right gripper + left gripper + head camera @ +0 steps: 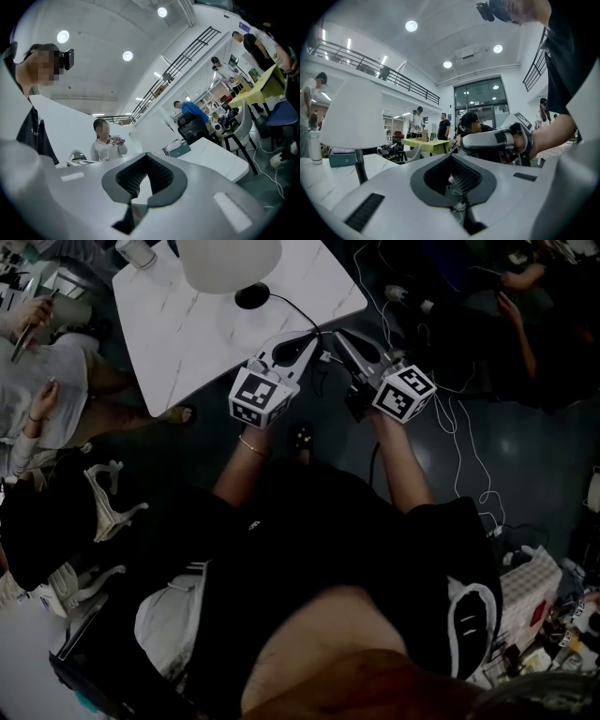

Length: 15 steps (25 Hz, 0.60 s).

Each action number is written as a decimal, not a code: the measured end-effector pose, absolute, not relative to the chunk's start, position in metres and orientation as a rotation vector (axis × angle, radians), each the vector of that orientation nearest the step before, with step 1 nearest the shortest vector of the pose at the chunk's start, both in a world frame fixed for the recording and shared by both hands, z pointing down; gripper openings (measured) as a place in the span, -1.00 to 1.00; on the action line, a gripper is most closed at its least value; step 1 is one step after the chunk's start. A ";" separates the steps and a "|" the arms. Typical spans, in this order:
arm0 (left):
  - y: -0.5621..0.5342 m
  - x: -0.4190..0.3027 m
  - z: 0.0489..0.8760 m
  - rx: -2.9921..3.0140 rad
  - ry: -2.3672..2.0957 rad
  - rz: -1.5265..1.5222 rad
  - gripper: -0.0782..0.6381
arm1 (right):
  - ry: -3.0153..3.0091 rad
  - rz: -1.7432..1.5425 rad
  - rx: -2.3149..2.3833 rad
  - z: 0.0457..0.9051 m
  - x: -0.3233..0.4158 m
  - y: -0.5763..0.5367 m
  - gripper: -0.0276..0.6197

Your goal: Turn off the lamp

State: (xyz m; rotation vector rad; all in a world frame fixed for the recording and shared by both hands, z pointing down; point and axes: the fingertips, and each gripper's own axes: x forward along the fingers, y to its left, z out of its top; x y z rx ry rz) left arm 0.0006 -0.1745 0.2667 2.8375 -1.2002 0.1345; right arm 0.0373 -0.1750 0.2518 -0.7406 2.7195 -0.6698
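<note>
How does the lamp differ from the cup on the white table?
The lamp is far bigger, with a wide white shade; the cup is a small narrow cylinder. The lamp rises on a thin dark stem from a black round base; the cup sits straight on the table. The lamp stands well in from the edge; the cup stands close to an edge. Both are pale and upright on the table.

You wear a black short-sleeved shirt (356, 521) and a thin bracelet (251, 445). Your left hand-held gripper (313, 337) and right hand-held gripper (339, 337) are pale grey, with black-and-white marker cubes (258, 395).
</note>
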 end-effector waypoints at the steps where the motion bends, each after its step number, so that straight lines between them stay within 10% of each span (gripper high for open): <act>1: -0.173 0.000 0.263 2.844 -1.203 0.128 -0.76 | 2.724 -0.654 -0.733 0.247 0.036 -0.173 -0.91; 15: -0.170 0.012 0.218 2.972 -1.182 0.057 -0.76 | 2.718 -0.545 -0.692 0.206 0.036 -0.163 -0.91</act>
